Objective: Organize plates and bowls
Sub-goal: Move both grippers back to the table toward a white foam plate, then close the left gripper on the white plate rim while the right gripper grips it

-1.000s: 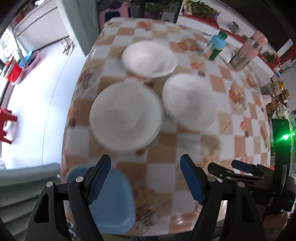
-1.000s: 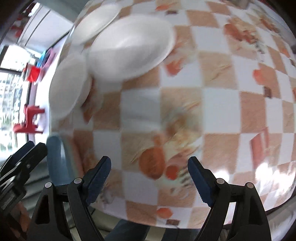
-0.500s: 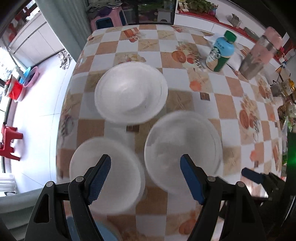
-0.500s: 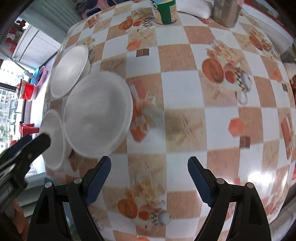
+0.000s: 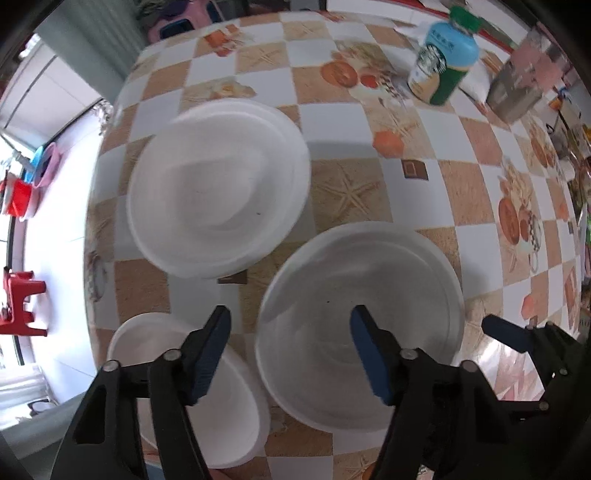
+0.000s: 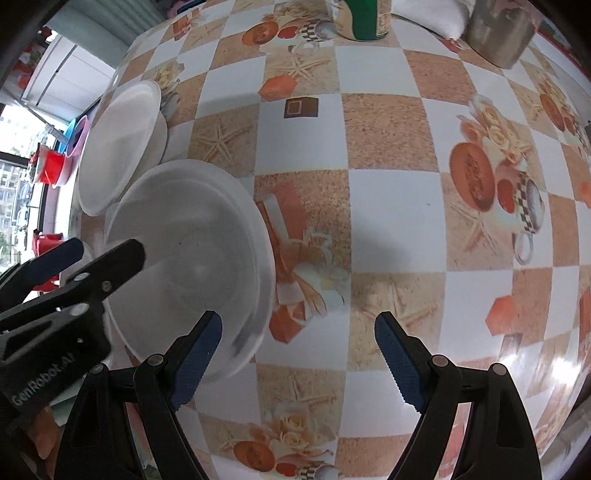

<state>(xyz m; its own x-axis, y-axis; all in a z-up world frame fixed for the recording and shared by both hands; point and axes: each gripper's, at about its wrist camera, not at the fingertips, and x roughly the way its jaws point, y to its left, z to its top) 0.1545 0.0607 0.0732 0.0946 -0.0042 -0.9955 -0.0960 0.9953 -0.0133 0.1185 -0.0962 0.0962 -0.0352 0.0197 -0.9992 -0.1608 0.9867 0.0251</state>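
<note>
Three white dishes stand on the checked table. A large bowl [image 5: 369,295] [image 6: 192,251] is nearest, a broad plate-like dish [image 5: 218,184] [image 6: 118,144] lies beyond it, and a smaller bowl [image 5: 184,391] sits at the near left. My left gripper [image 5: 291,332] points down over the large bowl's left rim. Its jaws are closing, one finger outside the rim and one inside, and neither pad presses on it. My right gripper [image 6: 299,347] stands wide open and holds nothing. Its left finger [image 6: 203,343] hangs over the same bowl's right rim.
A green and blue bottle [image 5: 443,59] and a metal cup [image 5: 517,92] stand at the far right of the table [image 6: 388,221], with a white cloth [image 6: 428,14] between them. The table's left edge drops to a white floor with a red stool [image 5: 22,306].
Both grippers have moved across the table and come down closer to the dishes, which now fill the lower views. The left jaws have narrowed around the large bowl's rim. The blue stool has left view.
</note>
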